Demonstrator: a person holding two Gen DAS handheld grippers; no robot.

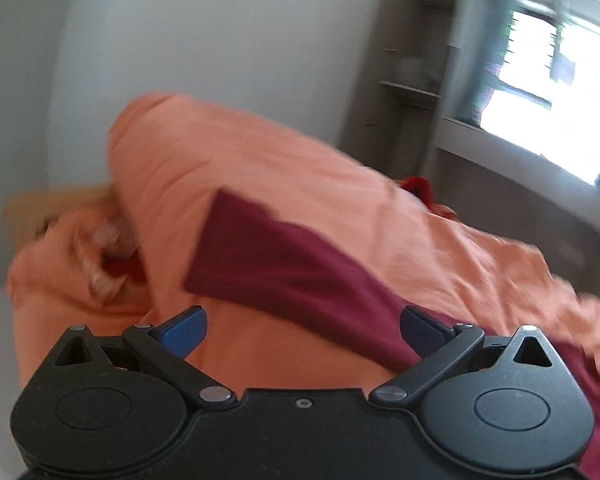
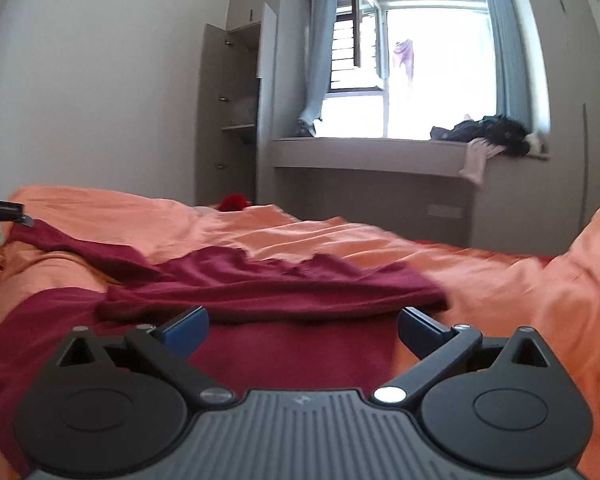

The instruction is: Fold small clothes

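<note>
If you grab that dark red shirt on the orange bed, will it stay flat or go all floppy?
Probably floppy: the dark red cloth garment already lies in soft wrinkles and folds on the orange bedsheet. It looks thin, so likely light. Pushed, it would likely bunch up, not slide whole.

Support surface: bed (image 2: 500, 300), covered by a rumpled orange sheet (image 2: 260, 232).
Item on sheet: dark red garment (image 2: 260, 284), spread flat, partly folded over itself, wrinkled.
Garment in left wrist view: dark red garment (image 1: 300, 264) lies across the orange sheet (image 1: 260, 160); view blurred.
Beyond the garment: small red object (image 2: 233, 201) at the bed's far edge.
</note>
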